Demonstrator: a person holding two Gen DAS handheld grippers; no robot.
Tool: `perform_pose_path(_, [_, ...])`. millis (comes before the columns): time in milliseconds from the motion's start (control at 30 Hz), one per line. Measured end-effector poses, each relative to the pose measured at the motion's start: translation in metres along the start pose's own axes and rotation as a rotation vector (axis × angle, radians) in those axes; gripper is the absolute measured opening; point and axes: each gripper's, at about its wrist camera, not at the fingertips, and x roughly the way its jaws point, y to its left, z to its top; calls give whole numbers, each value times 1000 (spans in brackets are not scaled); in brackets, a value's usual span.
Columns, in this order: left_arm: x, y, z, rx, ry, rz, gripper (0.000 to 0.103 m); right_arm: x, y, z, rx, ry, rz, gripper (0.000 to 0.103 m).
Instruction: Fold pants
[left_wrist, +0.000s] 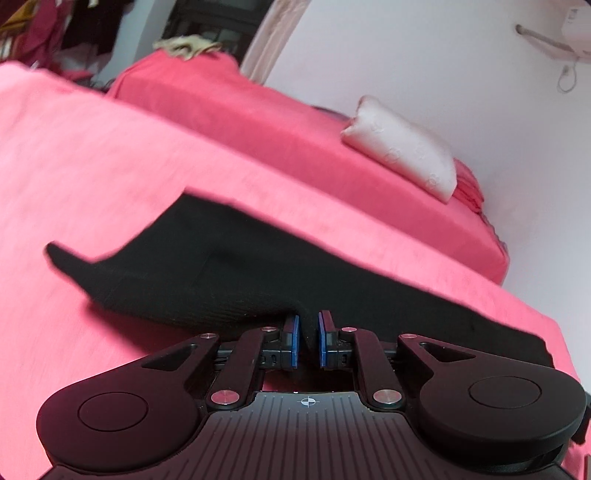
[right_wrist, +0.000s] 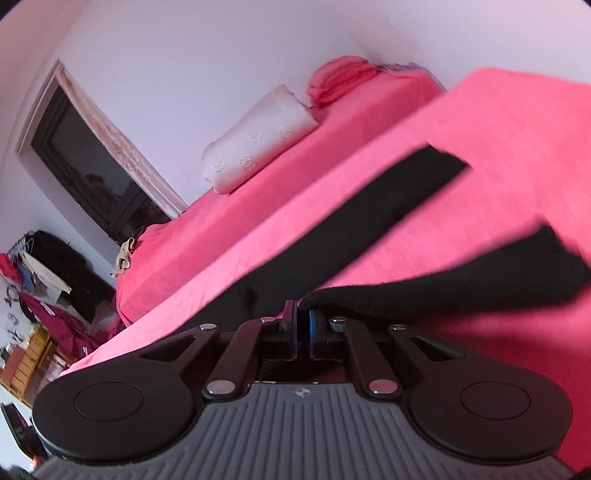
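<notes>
Black pants (left_wrist: 221, 266) lie on a pink sheet (left_wrist: 92, 166) over the near bed. In the left wrist view my left gripper (left_wrist: 308, 321) is shut on a ribbed edge of the pants, and black cloth fills the gap between its blue pads (left_wrist: 293, 332). The cloth rises slightly toward the jaws. In the right wrist view one leg (right_wrist: 369, 221) stretches away across the sheet (right_wrist: 498, 129). Another part of the pants (right_wrist: 480, 273) lifts to the right. My right gripper (right_wrist: 303, 314) is shut on the pants' edge, its pads almost together.
Beyond the near bed stands a second pink-covered bed (left_wrist: 240, 103) with a white pillow (left_wrist: 402, 147) against the white wall. The right wrist view shows that pillow (right_wrist: 258, 140), a dark window (right_wrist: 92, 166), and piled clothes and boxes (right_wrist: 37, 277) at the far left.
</notes>
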Motion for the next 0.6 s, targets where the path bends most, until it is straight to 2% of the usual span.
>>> perform_pose_path(133, [48, -19, 36, 26, 8, -6, 66, 43, 13, 44, -35, 19, -20, 8])
perform_pose_path(267, [114, -34, 62, 69, 58, 48, 66, 101, 12, 81, -11, 77, -42, 8])
perform_pose_path(300, [130, -35, 65, 80, 73, 61, 66, 118, 10, 87, -11, 89, -51, 8])
perform_pose_path(367, [156, -36, 68, 99, 87, 91, 53, 153, 2, 97, 17, 122, -65, 8])
perform_pose_path(433, [172, -35, 69, 117, 100, 116, 53, 182, -10, 100, 46, 153, -75, 11])
perform_pose_path(500, [181, -28, 69, 115, 109, 131, 53, 208, -23, 102, 72, 220, -63, 12])
perform_pose_path(567, [180, -16, 73, 90, 110, 122, 74, 215, -36, 106, 154, 244, -29, 15])
perform_pose_path(600, [177, -11, 75, 77, 103, 115, 78, 213, -44, 111, 211, 242, 19, 20])
